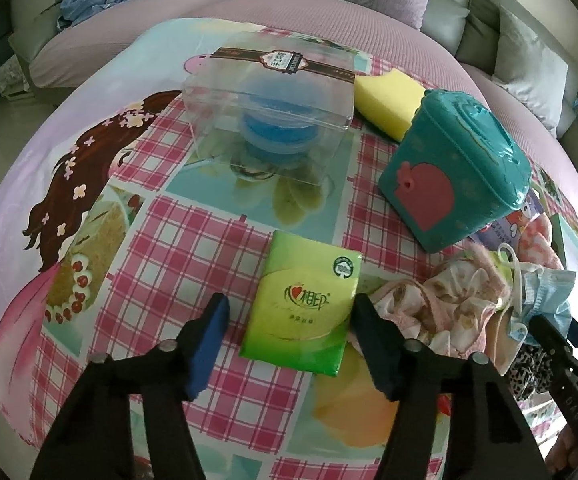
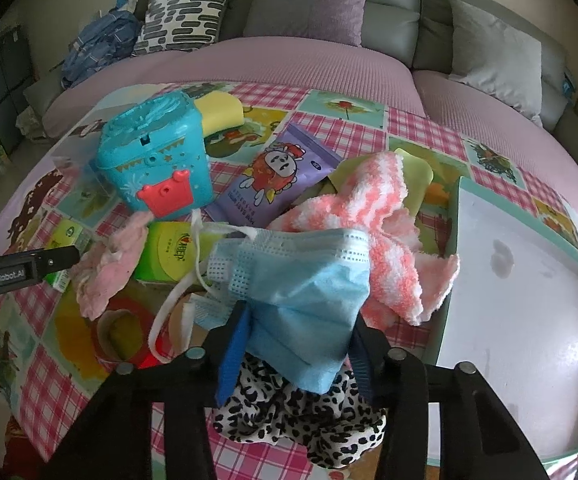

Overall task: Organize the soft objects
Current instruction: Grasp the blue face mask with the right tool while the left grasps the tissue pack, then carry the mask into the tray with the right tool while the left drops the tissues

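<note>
Blue pleated fabric fills the right gripper (image 2: 295, 344): a face mask (image 2: 309, 280) sits between its two blue-padded fingers (image 2: 233, 356), which press in on its lower folds from both sides. The mask's white ear loops (image 2: 177, 292) trail to the left over the tablecloth (image 2: 49, 364).

The left gripper (image 1: 289, 336) is spread wide and holds nothing. A green tissue pack (image 1: 303, 300) lies flat on the cloth between its fingers, clear of the left pad; whether the right pad touches it cannot be told.

Soft items, right wrist view:
- A pink-and-white striped sock (image 2: 373, 224) lies just beyond the mask, touching it.
- A leopard-print cloth (image 2: 301, 420) lies under the gripper, near edge.
- A pink floral cloth (image 2: 105, 268) lies to the left, beside a second green pack (image 2: 169, 252).

Other items:
- A teal toy box (image 2: 157, 160) stands far left, tilted.
- A purple pouch (image 2: 277, 176) lies to its right.
- A yellow sponge (image 1: 389, 104) sits behind the box.
- A clear box (image 1: 265, 96) with a blue round item (image 1: 277, 128) inside stands far centre in the left wrist view.
- A white tray (image 2: 529, 300) with a green rim occupies the right side.
</note>
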`<state>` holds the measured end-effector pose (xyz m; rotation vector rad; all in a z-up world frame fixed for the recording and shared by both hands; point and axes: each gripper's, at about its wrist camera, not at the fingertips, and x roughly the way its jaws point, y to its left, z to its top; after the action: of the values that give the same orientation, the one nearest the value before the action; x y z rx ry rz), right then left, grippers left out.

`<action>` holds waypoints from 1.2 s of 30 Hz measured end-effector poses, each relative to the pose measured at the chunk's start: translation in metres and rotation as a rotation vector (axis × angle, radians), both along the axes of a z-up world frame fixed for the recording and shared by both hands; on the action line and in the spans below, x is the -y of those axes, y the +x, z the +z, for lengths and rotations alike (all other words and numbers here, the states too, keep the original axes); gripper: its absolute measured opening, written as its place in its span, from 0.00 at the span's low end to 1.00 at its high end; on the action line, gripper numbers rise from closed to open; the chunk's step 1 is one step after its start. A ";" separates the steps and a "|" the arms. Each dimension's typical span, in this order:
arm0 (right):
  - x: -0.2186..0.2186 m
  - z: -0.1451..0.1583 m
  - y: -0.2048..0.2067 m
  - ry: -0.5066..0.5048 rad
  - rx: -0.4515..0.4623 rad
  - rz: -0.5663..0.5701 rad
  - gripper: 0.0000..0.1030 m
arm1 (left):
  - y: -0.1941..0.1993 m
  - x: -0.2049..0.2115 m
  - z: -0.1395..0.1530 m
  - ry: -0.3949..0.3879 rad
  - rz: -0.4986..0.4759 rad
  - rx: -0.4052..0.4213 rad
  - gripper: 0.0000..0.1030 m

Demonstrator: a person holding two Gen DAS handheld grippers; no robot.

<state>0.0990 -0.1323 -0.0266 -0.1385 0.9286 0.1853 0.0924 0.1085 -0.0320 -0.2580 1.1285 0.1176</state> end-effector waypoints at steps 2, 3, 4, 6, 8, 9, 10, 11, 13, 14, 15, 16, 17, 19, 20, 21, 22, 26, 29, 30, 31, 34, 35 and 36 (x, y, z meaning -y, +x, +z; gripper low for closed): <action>0.001 0.000 0.000 0.006 0.000 0.001 0.41 | 0.000 0.000 0.000 0.004 -0.002 -0.002 0.54; 0.001 0.001 0.000 0.006 0.003 0.000 0.39 | 0.000 0.001 0.000 0.007 -0.002 -0.004 0.51; 0.002 0.001 0.000 0.007 0.006 0.001 0.36 | 0.000 0.002 0.000 0.012 -0.002 -0.006 0.51; 0.003 0.002 -0.001 0.013 0.011 -0.003 0.34 | 0.001 0.003 0.000 0.016 0.000 -0.009 0.51; 0.005 0.003 -0.002 0.023 0.012 -0.004 0.31 | 0.000 0.003 0.000 0.024 0.003 -0.012 0.50; 0.006 0.004 -0.002 0.029 0.013 -0.005 0.30 | 0.000 0.003 0.001 0.027 0.007 -0.013 0.50; 0.007 0.004 -0.002 0.036 0.012 -0.005 0.28 | 0.000 0.003 0.001 0.030 0.014 -0.016 0.50; 0.008 0.005 -0.002 0.043 0.011 -0.004 0.27 | -0.001 0.002 0.001 0.036 0.022 -0.019 0.50; 0.010 0.006 -0.003 0.057 0.014 -0.005 0.22 | -0.002 0.001 0.004 0.051 0.034 -0.022 0.50; 0.011 0.007 -0.003 0.062 0.018 -0.006 0.20 | -0.003 0.000 0.006 0.056 0.040 -0.023 0.50; 0.012 0.009 -0.004 0.070 0.022 -0.006 0.19 | -0.004 -0.001 0.008 0.056 0.042 -0.021 0.50; 0.014 0.010 -0.004 0.078 0.025 -0.005 0.18 | -0.005 -0.002 0.010 0.056 0.046 -0.019 0.50; 0.015 0.012 -0.004 0.086 0.027 -0.002 0.18 | -0.006 -0.003 0.013 0.060 0.051 -0.017 0.50; 0.017 0.015 -0.005 0.097 0.039 -0.004 0.17 | -0.009 -0.006 0.020 0.065 0.060 -0.010 0.50; 0.018 0.016 -0.007 0.102 0.043 -0.005 0.17 | -0.010 -0.006 0.025 0.067 0.062 -0.004 0.50; 0.020 0.019 -0.007 0.115 0.050 -0.006 0.17 | -0.011 -0.006 0.029 0.071 0.065 0.003 0.50; 0.021 0.021 -0.009 0.124 0.055 -0.008 0.17 | -0.013 -0.006 0.035 0.075 0.066 0.011 0.50; 0.030 0.031 -0.011 0.159 0.075 -0.016 0.17 | -0.017 -0.002 0.062 0.078 0.063 0.052 0.50; 0.037 0.042 -0.015 0.181 0.102 -0.021 0.17 | -0.018 0.006 0.087 0.085 0.048 0.096 0.50; 0.040 0.046 -0.017 0.187 0.113 -0.023 0.17 | -0.016 0.009 0.095 0.087 0.042 0.110 0.50; 0.042 0.049 -0.018 0.191 0.122 -0.027 0.17 | -0.015 0.013 0.101 0.088 0.036 0.123 0.50; 0.051 0.059 -0.022 0.203 0.147 -0.034 0.17 | -0.008 0.033 0.119 0.089 0.001 0.165 0.50; 0.055 0.062 -0.022 0.206 0.155 -0.044 0.17 | -0.006 0.039 0.124 0.088 -0.010 0.174 0.50; 0.058 0.065 -0.023 0.207 0.159 -0.050 0.17 | -0.003 0.048 0.130 0.084 -0.028 0.186 0.50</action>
<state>0.0758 -0.1903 0.0384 0.0608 0.7488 0.2194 0.0890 0.0607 0.0977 -0.1743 0.9400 0.1139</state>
